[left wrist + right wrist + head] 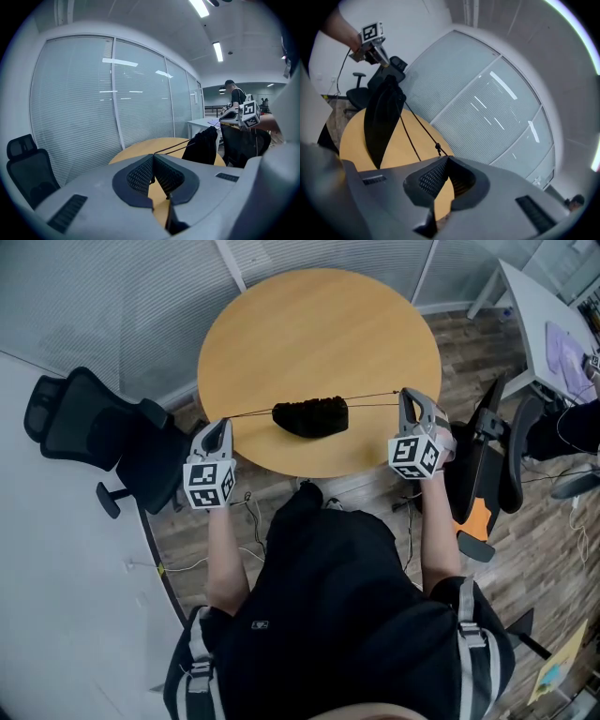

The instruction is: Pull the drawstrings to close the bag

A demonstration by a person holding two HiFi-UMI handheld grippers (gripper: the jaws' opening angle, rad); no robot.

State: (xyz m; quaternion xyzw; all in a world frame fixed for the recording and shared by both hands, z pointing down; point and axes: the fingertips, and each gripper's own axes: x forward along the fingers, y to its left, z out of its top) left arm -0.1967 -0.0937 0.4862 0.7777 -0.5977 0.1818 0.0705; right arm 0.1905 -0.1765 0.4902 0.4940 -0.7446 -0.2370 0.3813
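A black drawstring bag hangs bunched up just above the round wooden table, between my two grippers. Its thin dark drawstrings run taut to either side. My left gripper is shut on the left drawstring at the table's left front edge. My right gripper is shut on the right drawstring, which has a small knot just before the jaws. The bag shows beyond the left jaws, and as a dark hanging shape in the right gripper view.
A black office chair stands left of the table. Another black chair with an orange part stands to the right. A white desk is at the far right. Glass walls with blinds lie behind the table. A person stands in the far background.
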